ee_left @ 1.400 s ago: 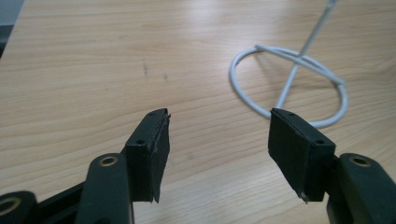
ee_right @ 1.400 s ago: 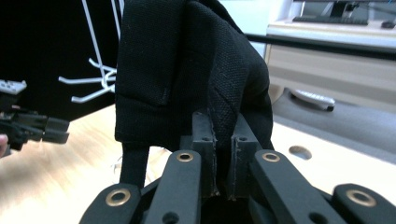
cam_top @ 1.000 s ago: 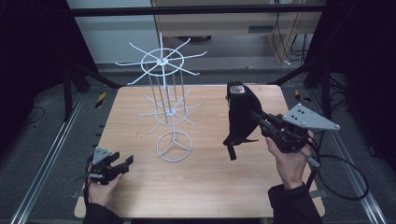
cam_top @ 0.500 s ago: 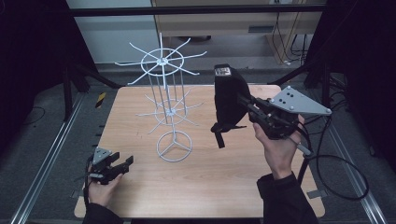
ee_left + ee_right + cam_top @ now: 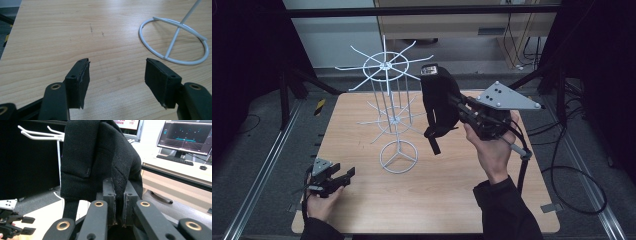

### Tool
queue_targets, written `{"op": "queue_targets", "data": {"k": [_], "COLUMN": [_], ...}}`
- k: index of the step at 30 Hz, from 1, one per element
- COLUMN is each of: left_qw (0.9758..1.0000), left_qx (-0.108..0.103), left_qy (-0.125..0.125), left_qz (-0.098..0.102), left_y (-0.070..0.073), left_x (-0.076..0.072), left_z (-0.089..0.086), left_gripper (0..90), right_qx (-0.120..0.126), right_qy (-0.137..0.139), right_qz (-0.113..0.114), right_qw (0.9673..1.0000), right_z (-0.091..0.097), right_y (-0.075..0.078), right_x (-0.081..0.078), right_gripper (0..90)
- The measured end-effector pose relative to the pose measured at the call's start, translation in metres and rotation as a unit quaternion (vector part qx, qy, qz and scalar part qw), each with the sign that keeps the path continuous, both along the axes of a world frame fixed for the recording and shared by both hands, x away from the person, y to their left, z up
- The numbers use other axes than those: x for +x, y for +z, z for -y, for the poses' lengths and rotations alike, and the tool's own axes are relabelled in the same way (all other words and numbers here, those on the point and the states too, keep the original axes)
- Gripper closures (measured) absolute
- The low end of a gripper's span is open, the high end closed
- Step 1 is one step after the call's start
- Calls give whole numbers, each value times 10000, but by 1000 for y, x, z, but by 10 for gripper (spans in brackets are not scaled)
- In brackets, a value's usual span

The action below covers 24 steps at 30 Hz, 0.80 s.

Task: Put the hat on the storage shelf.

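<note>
Now the black pouch closes on the rack

Seen from the high view, the right gripper has carried the black fabric pouch up and toward the far middle of the desk over the last second; a moment ago it hung nearer the right edge. The pouch hangs clear of the desk, just beside the white wire rack, its strap dangling. I judge a hanging onto one of the rack's upper hooks is coming. The left gripper sits by the near left corner, unmoved.

From the left gripper view, its pads stand spread with only bare wood between them, the rack's ring base off to the side.

From the right gripper view, the jaws are pressed together, pinching a fold of the pouch, with white hooks just behind.
</note>
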State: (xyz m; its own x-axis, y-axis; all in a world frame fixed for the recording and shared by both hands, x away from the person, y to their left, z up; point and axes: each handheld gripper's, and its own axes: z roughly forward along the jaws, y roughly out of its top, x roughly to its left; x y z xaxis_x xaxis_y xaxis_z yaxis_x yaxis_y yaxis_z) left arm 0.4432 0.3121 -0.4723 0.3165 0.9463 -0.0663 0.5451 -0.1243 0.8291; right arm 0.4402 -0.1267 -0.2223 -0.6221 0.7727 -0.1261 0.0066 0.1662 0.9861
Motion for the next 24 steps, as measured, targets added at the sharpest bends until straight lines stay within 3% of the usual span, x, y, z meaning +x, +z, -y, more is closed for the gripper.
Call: {"op": "queue_targets", "data": {"k": [7,16,24], "left_qw": [10000,10000,10000], "left_qx": [6,27,29], "left_qy": [-4,-17,-27], "left_qz": [-27,-46,-62], "left_y": [0,-1,-1], "left_x": [0,1,1], "left_z": [0,1,1], "left_gripper": [360,356,354], "right_qx": [-147,4,65], "right_qy": [23,104,118], "right_qz": [-82,-57,216], "right_qw": [9999,9999,9997], "right_z": [-10,-11,-13], "right_y": [-9,-19,-5], "right_x": [4,6,0], "right_gripper": [841,789,841]}}
